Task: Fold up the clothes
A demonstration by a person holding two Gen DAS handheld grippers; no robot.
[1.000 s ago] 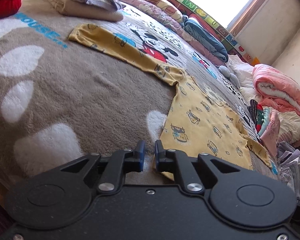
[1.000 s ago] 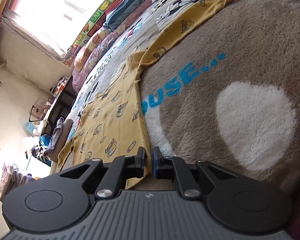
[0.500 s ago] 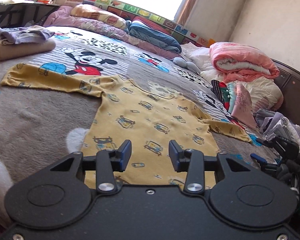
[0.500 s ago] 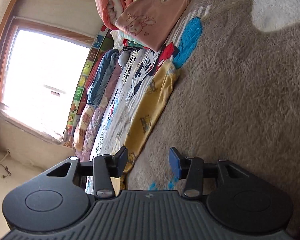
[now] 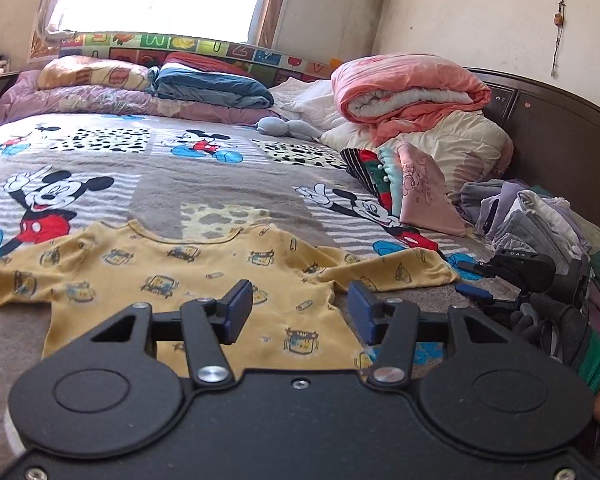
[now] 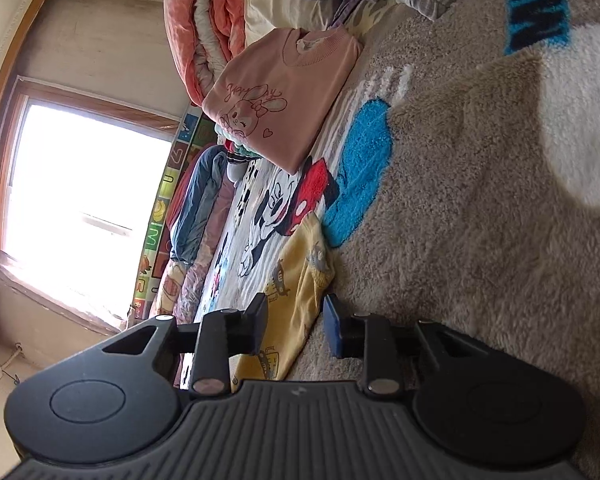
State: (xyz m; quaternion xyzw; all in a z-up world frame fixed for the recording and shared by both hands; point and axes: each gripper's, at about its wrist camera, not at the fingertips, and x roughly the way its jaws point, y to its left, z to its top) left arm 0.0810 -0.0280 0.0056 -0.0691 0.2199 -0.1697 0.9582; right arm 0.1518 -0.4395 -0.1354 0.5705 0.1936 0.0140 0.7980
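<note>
A yellow long-sleeved child's shirt (image 5: 188,268) with small cartoon prints lies spread flat on the Mickey Mouse blanket (image 5: 220,176). My left gripper (image 5: 300,312) hovers over the shirt's lower right part. Its blue-padded jaws are opening and grip nothing. In the right wrist view, which is rolled onto its side, the shirt's right sleeve cuff (image 6: 300,276) lies between the jaws of my right gripper (image 6: 296,324). Those jaws are closing and the pads stand clear of the cloth. The left wrist view also shows the right gripper (image 5: 470,280) at that sleeve's end, held by a gloved hand (image 5: 548,320).
A folded pink sweatshirt (image 6: 284,92) leans on a stack beyond the sleeve. Behind it are a rolled coral quilt (image 5: 408,88) and a dark headboard (image 5: 560,120). Grey and lilac clothes (image 5: 532,216) pile up at the right. A folded blue blanket (image 5: 212,88) lies under the window.
The left gripper swung from the shirt's left side to face its body, and its jaws went from shut to open. The right gripper travelled along to the right cuff, opened wide, then narrowed.
</note>
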